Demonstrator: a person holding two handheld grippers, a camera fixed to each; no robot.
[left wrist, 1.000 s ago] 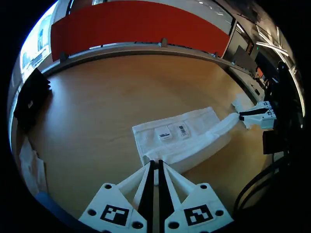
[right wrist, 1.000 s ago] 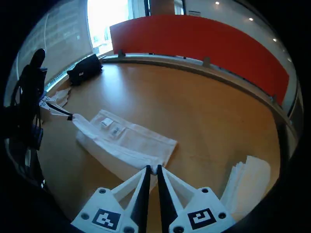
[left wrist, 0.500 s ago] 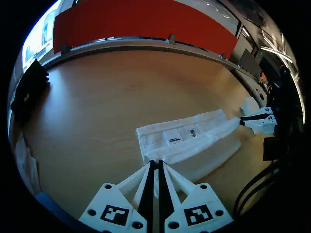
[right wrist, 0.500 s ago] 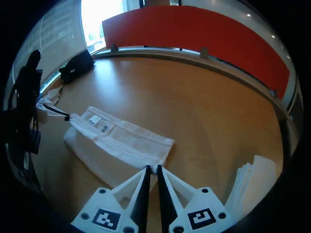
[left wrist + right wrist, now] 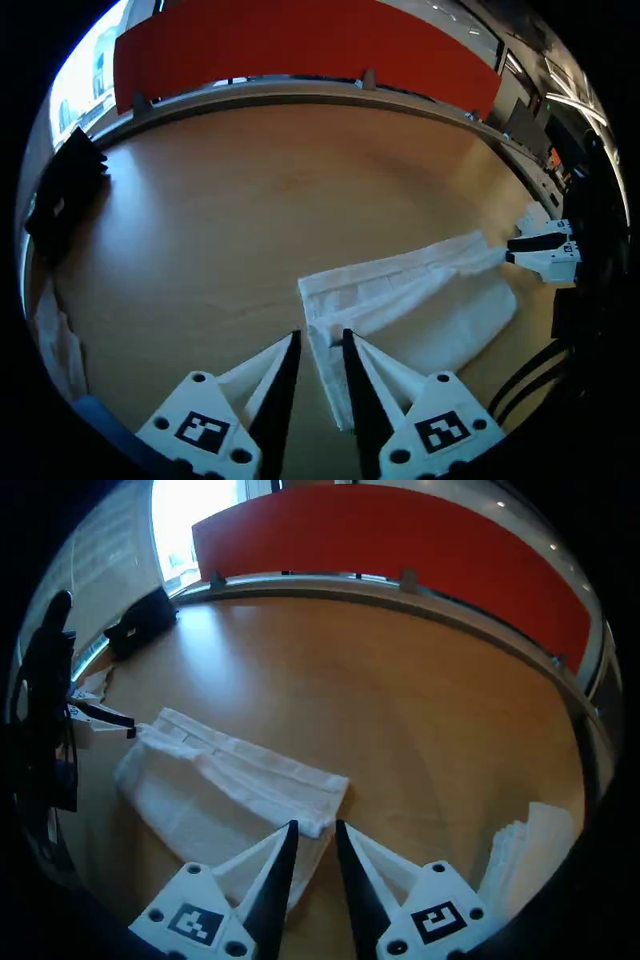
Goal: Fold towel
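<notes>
A white towel [image 5: 416, 308] lies folded lengthwise on the wooden table [image 5: 240, 208], its upper layer a little rumpled. In the left gripper view my left gripper [image 5: 320, 336] is open, its fingers standing either side of the towel's near corner without pressing it. At the towel's far end is the right gripper [image 5: 538, 250], a hand behind it. In the right gripper view my right gripper [image 5: 314, 826] is open too, straddling the other corner of the towel [image 5: 216, 792]. The left gripper [image 5: 100, 718] sits at the towel's far left end there.
A black bag [image 5: 60, 192] [image 5: 140, 620] rests by the table's far edge, under a red panel [image 5: 304, 48]. A stack of folded white towels [image 5: 528, 848] lies at the right. More white cloth [image 5: 52, 344] sits at the left. A raised rail [image 5: 384, 592] bounds the table's back.
Both grippers have opened and let go of the towel edge they held. The lifted edge came forward and down onto the lower layer, covering the labels.
</notes>
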